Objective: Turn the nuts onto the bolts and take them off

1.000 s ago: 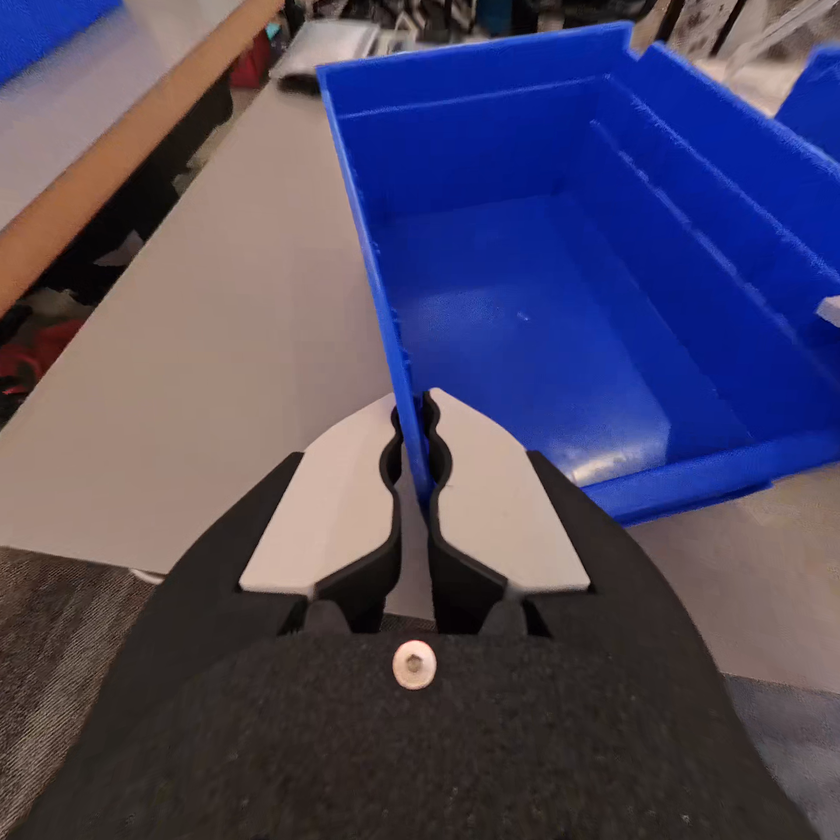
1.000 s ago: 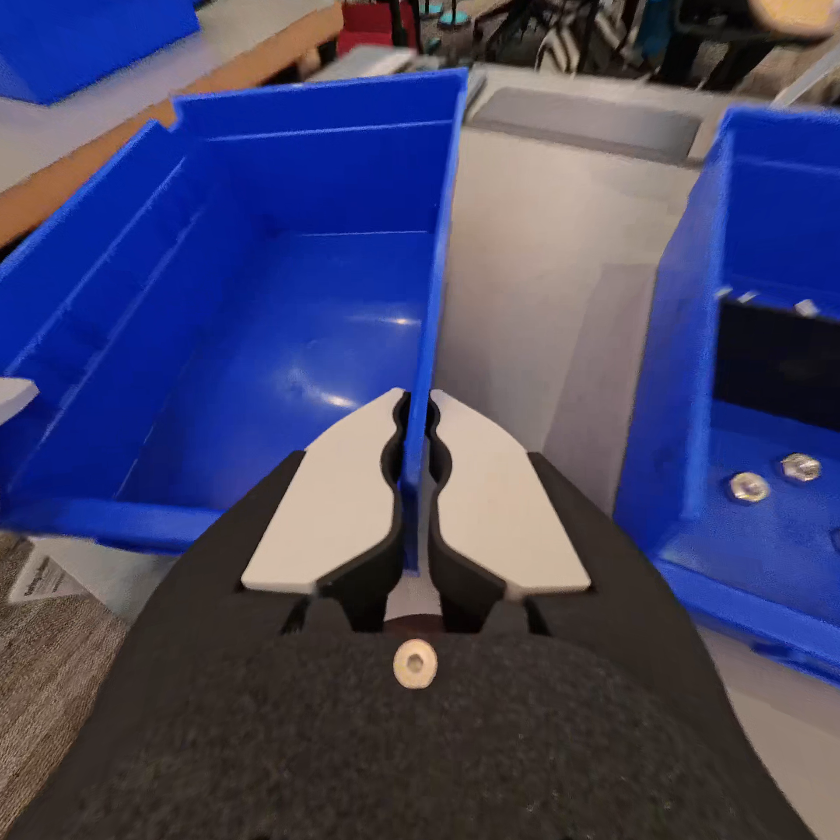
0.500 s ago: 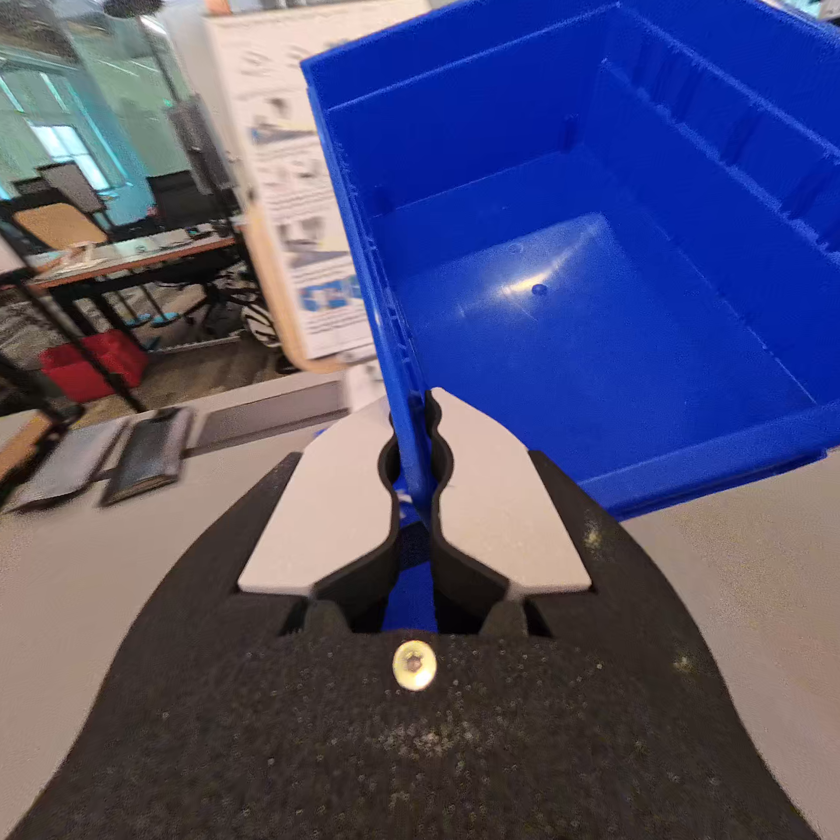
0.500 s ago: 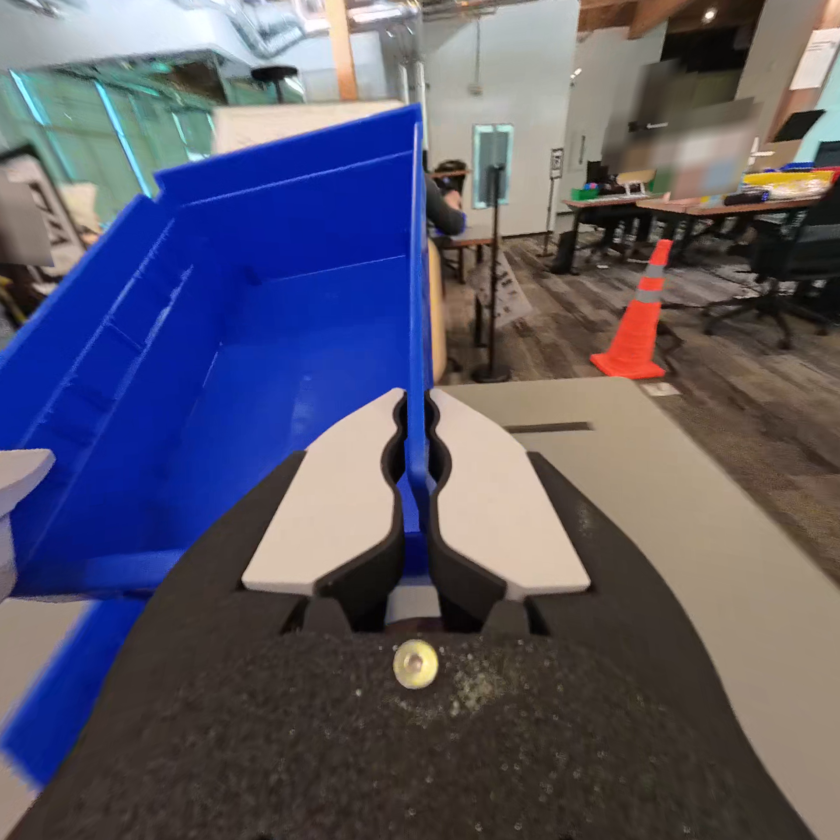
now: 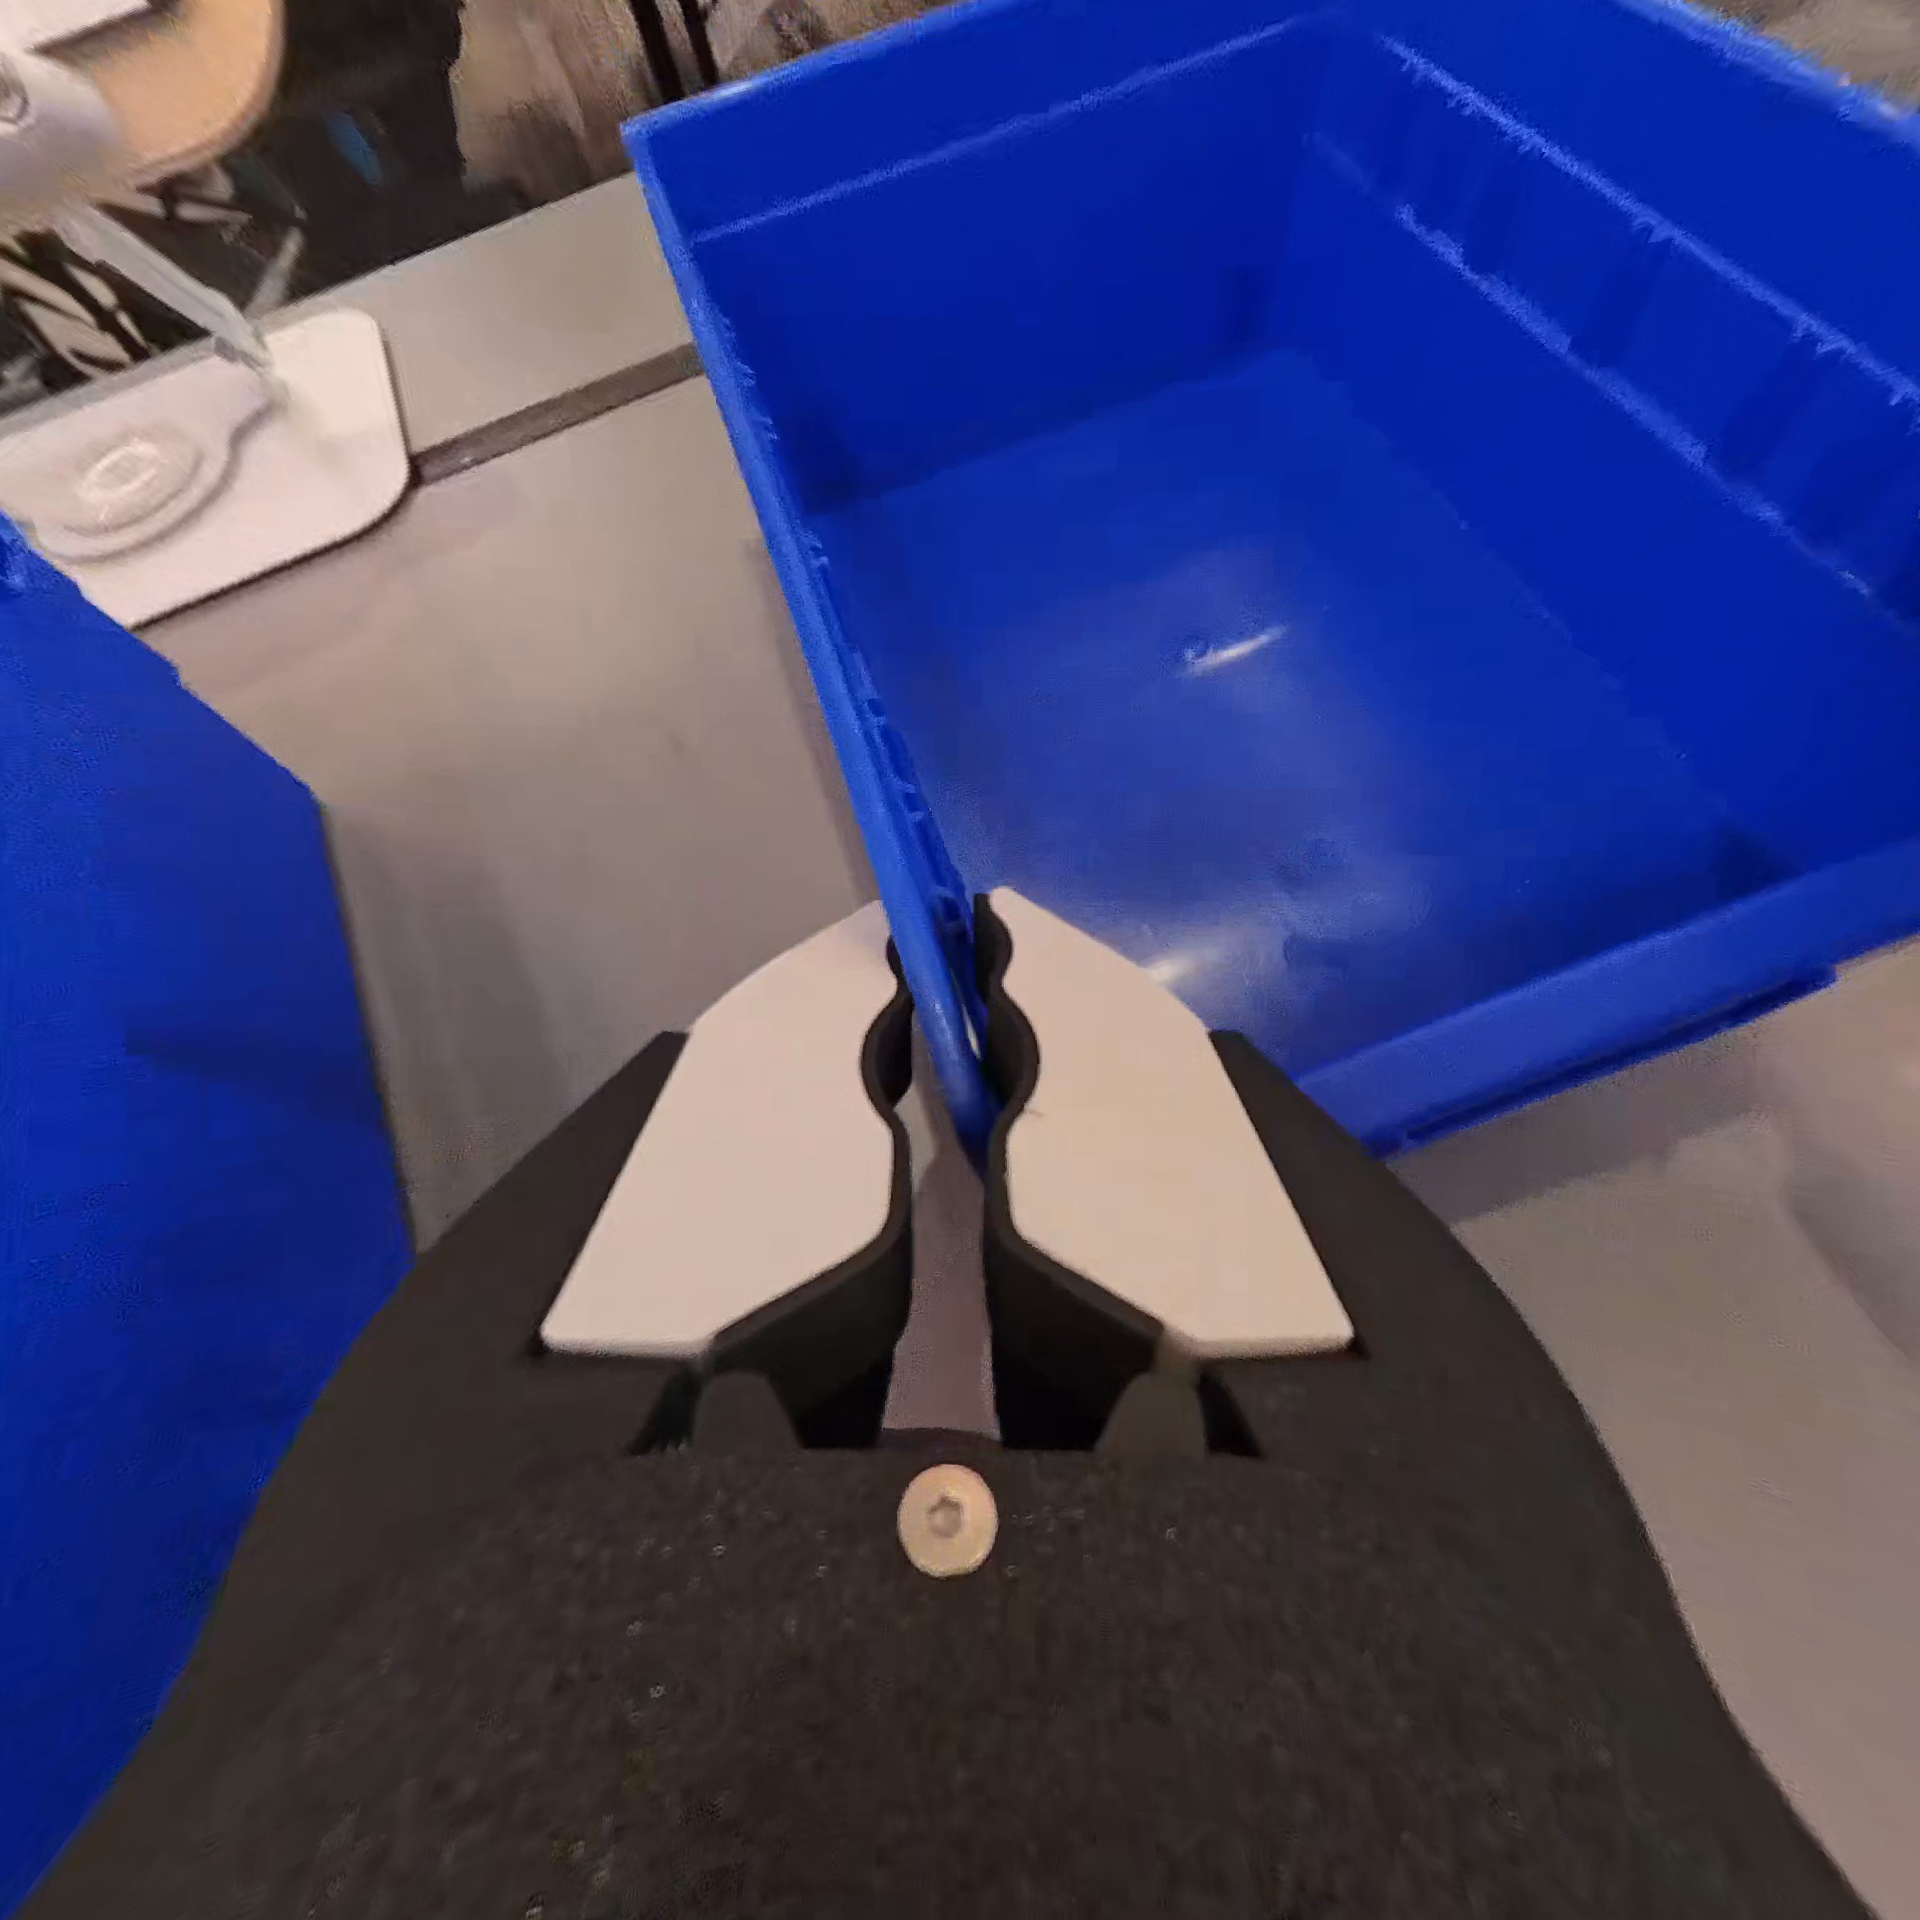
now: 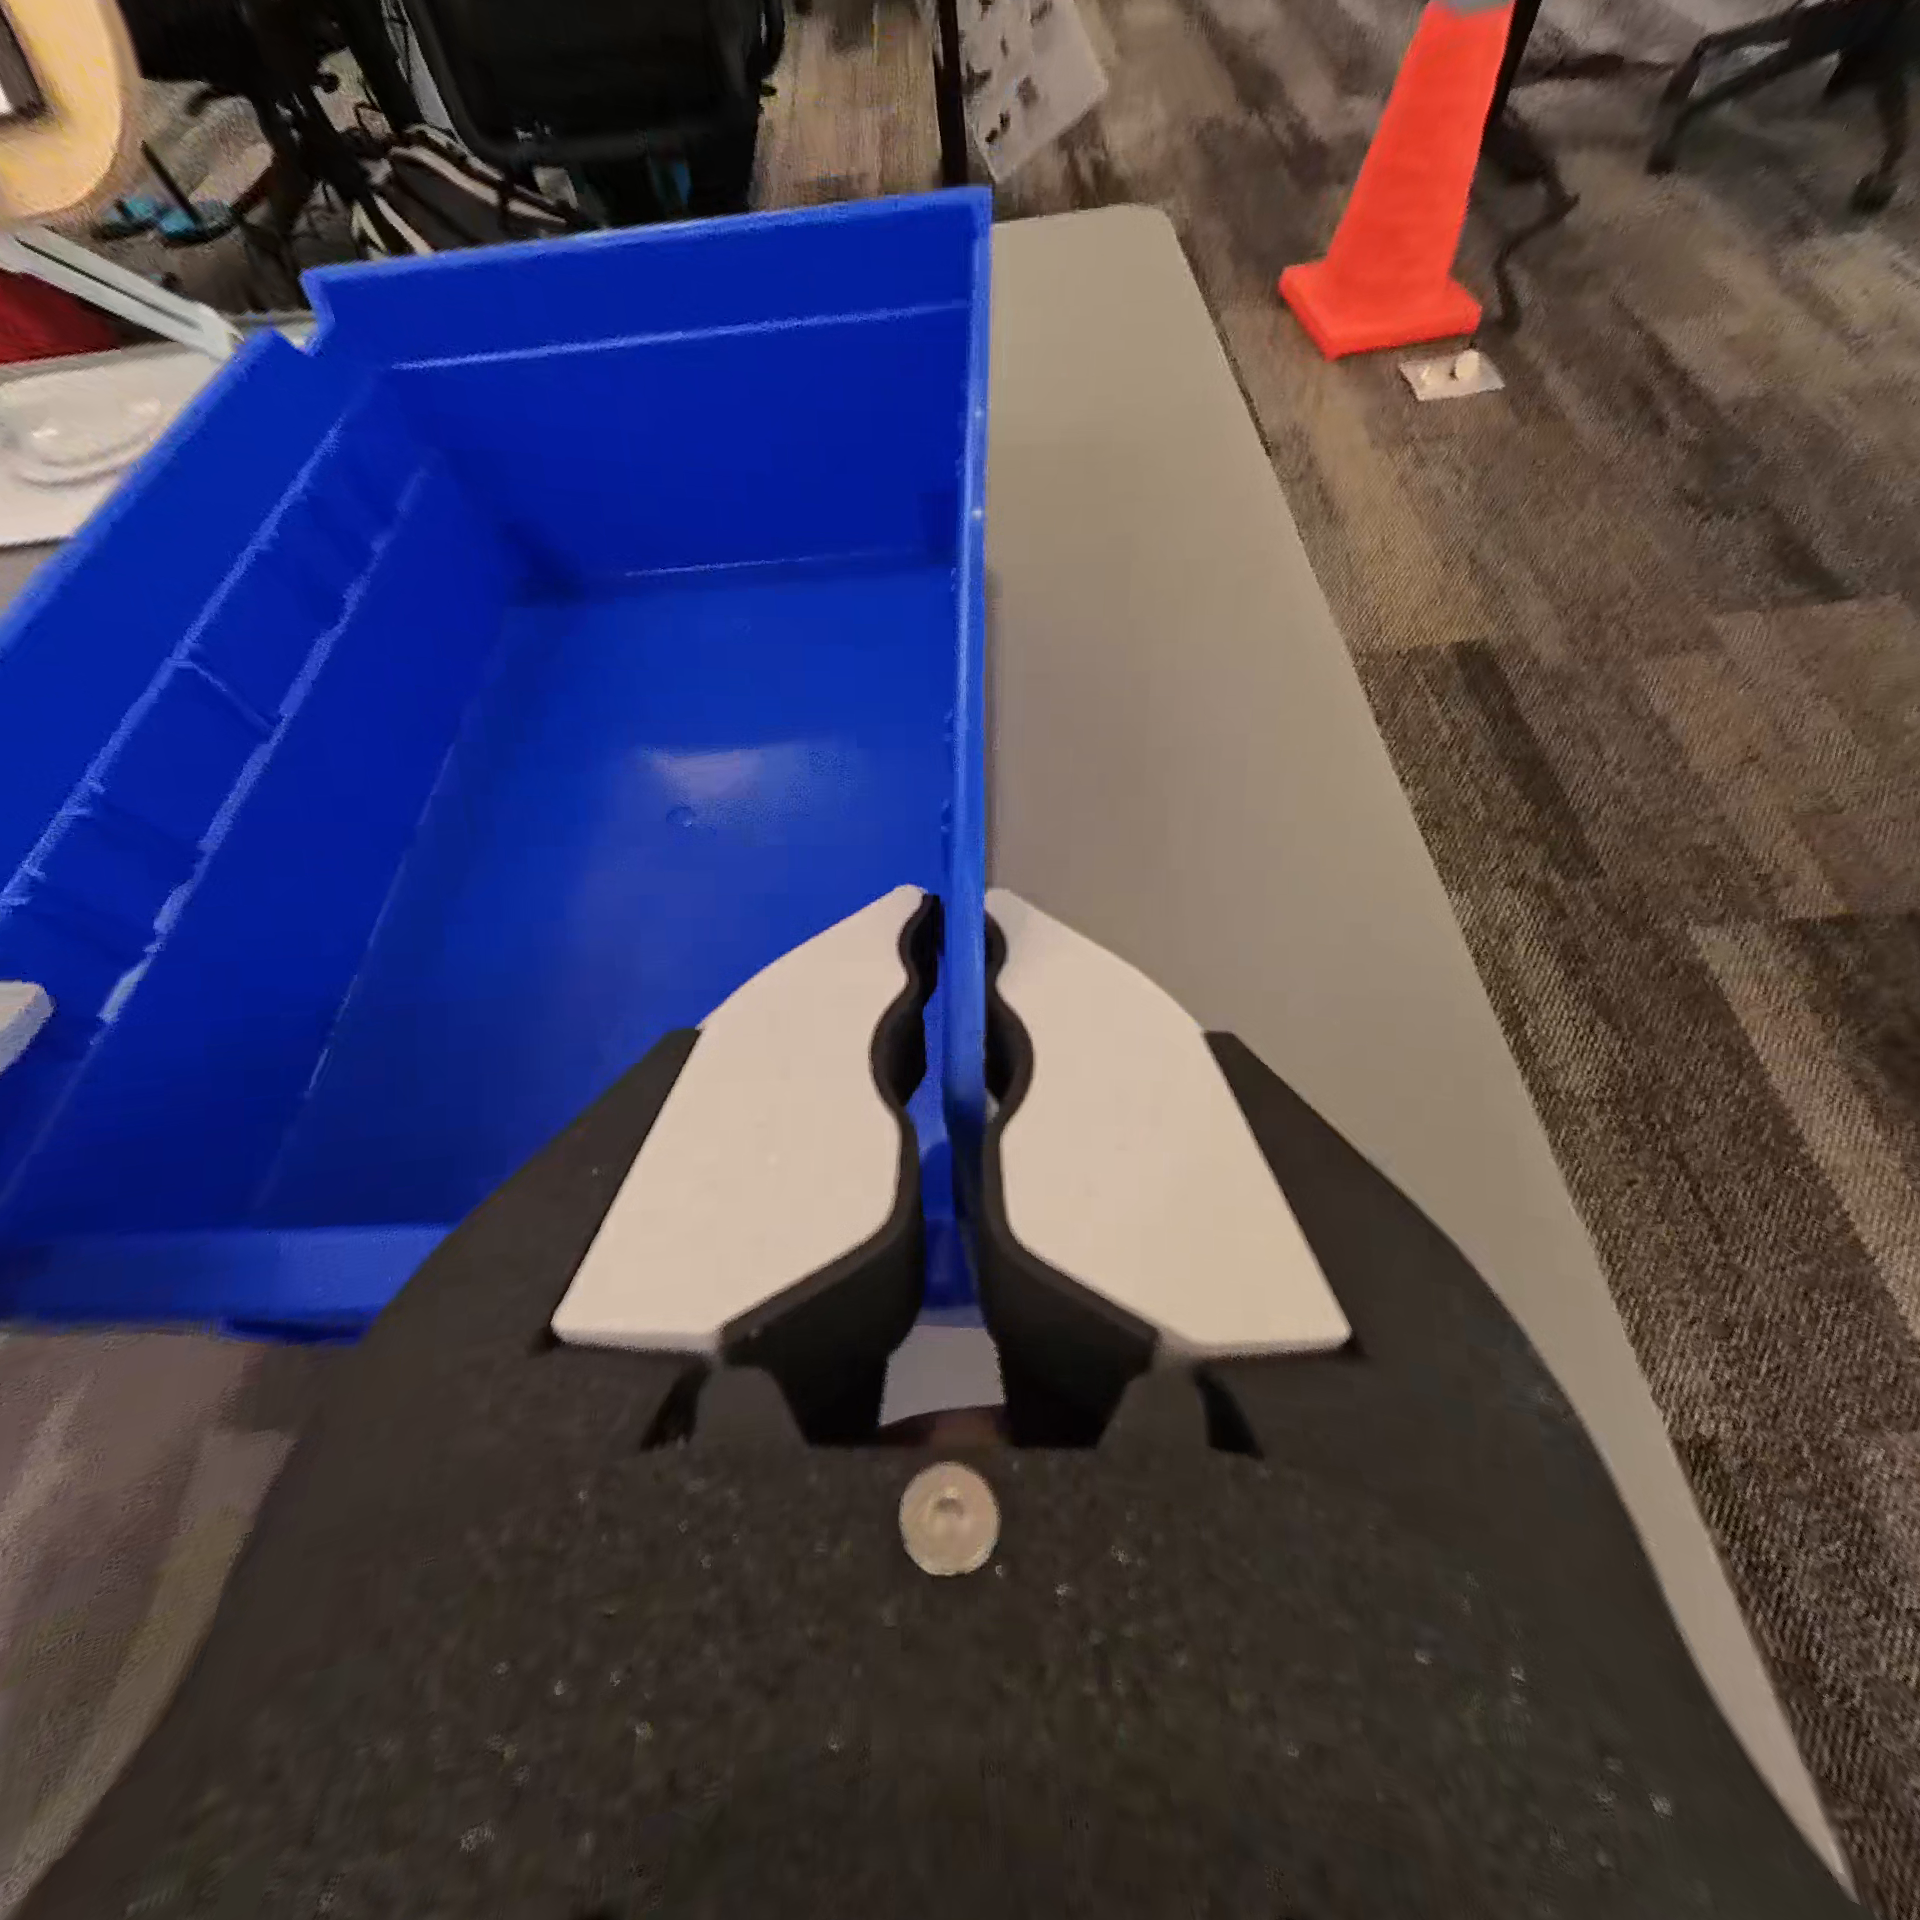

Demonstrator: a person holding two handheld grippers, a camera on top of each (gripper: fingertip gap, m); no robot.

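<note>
An empty blue plastic bin [image 5: 1039, 312] fills both views. My left gripper [image 5: 940, 914] is shut on the near end of the bin's left wall. My right gripper [image 6: 956, 904] is shut on the near end of its right wall; the bin's back wall [image 6: 675, 436] stands ahead of it. The bin is level, at or just above the grey table [image 5: 540, 727]. The tip of the left gripper [image 6: 16, 1023] shows at the left edge of the right wrist view. No nuts or bolts are in view.
Another blue bin [image 5: 156, 1039] stands close on the left. A white flat stand [image 5: 197, 488] lies at the table's back left. The table's right edge [image 6: 1351, 727] runs close beside the held bin, with carpet floor and an orange cone [image 6: 1403, 187] beyond. The left gripper's tips are roughly 20 cm from the right gripper's.
Both grippers, still shut on the bin's walls, lifted and tilted it up, then brought it down level. The bin with nuts has left the right wrist view; the table's right edge now shows.
</note>
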